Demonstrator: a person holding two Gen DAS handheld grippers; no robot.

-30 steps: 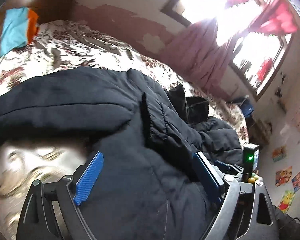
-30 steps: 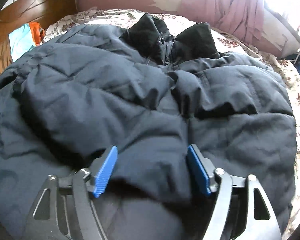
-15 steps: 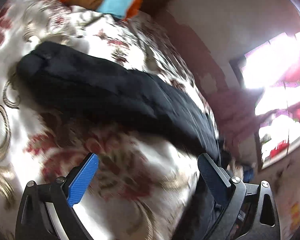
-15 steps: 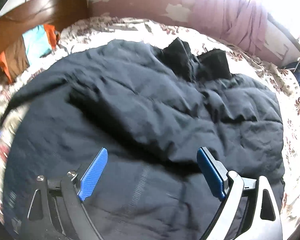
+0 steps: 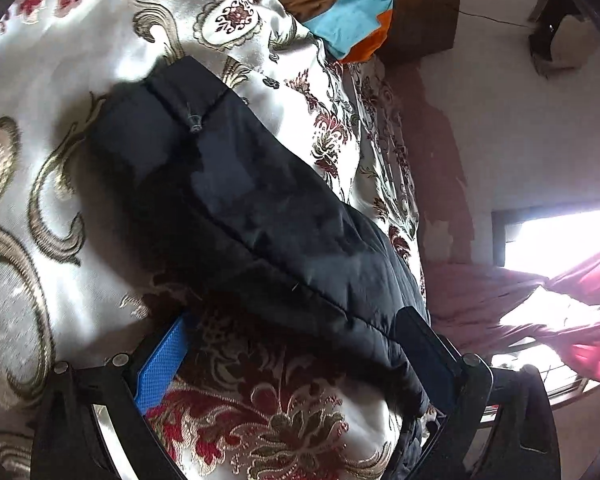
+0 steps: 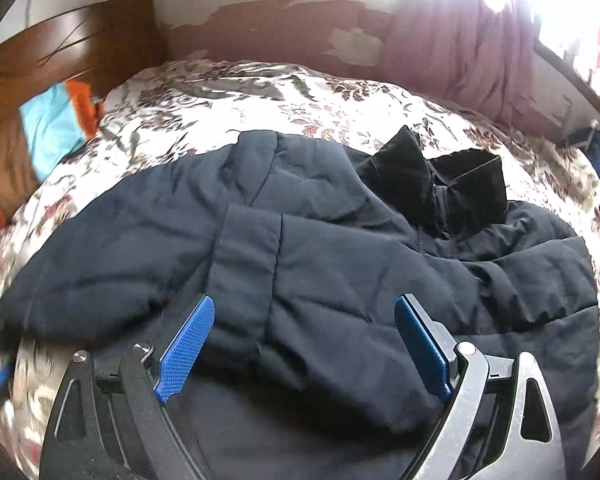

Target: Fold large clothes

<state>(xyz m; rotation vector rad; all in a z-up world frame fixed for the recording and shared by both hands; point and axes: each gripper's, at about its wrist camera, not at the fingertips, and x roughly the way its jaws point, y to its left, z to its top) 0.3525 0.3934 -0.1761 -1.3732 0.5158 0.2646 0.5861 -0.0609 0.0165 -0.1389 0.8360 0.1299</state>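
Observation:
A dark navy puffer jacket (image 6: 340, 280) lies spread on the floral bedspread (image 6: 228, 96), its black collar (image 6: 432, 184) at the far side. One sleeve is folded across the body, cuff (image 6: 248, 256) toward me. My right gripper (image 6: 304, 344) hovers open just above that sleeve, with nothing pinched. In the left wrist view the other sleeve (image 5: 260, 216) stretches over the bedspread (image 5: 60, 128), cuff (image 5: 172, 92) at the upper left. My left gripper (image 5: 296, 344) stands wide open near the sleeve's lower edge; its right finger (image 5: 424, 352) lies against the fabric.
An orange, blue and brown folded blanket (image 6: 48, 136) rests against the wooden headboard (image 6: 80, 48). A wall with peeling paint (image 6: 300, 28) runs behind the bed. Pink curtains (image 6: 460, 48) hang by a bright window at the right.
My left gripper swung off the jacket body, rolled over, and came down by the outstretched sleeve. My right gripper opened wider and drew back, leaving the folded sleeve on the body.

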